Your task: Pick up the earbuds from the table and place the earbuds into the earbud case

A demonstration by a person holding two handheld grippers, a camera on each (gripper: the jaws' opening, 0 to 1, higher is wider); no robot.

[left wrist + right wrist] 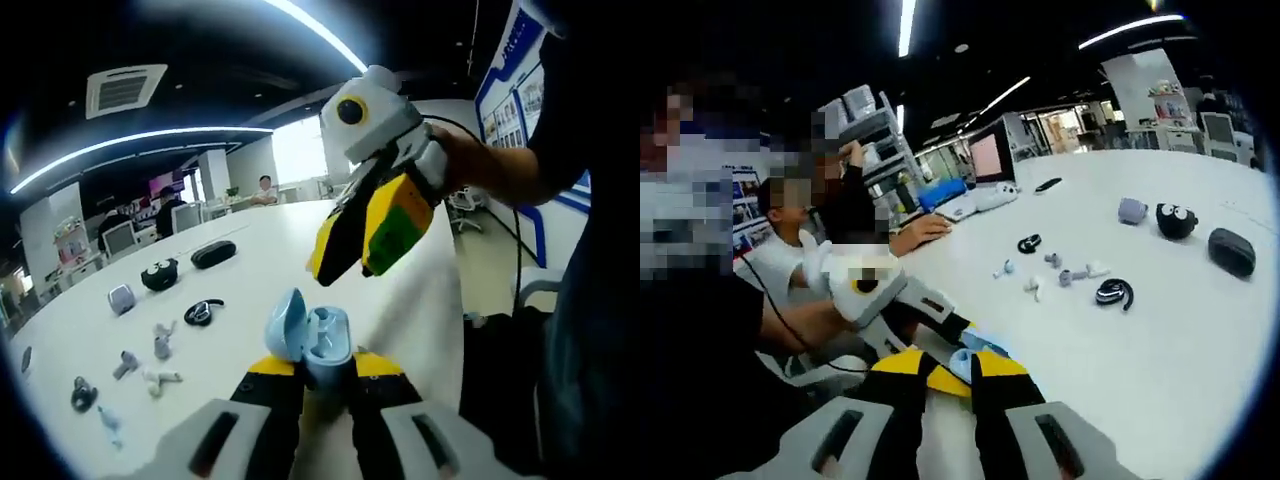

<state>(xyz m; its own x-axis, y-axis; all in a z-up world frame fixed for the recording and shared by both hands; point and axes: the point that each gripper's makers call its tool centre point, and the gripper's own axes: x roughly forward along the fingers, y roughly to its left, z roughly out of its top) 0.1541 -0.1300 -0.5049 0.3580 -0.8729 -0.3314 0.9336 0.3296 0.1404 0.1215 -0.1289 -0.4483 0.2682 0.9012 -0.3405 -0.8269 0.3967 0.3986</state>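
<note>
The earbud case (312, 345) is light blue and it sits between the two jaws of the left gripper (326, 378), which are clenched on its lower part. Its lid stands open, tilted to the left of the jaws, and inside the open body something pale lies, maybe an earbud, but I cannot tell for sure.

Above the case and a little to the right of it hangs the right gripper (345, 262), held by a person's hand (462, 155). Its yellow and black jaws point down toward the case and look nearly together; if they hold something between the tips I cannot tell. In the right gripper view the right gripper (950, 372) has its own jaws close together, and just ahead of the tips a small piece of the light blue case (962, 360) is visible.

Beyond the left jaws, to the left side, the white table (270, 250) carries several small things: loose white earbuds (160, 378), a black ear-hook earphone (203, 311), a lilac case (121, 298), a black round case with eyes (159, 274) and a dark oval case (213, 253).
</note>
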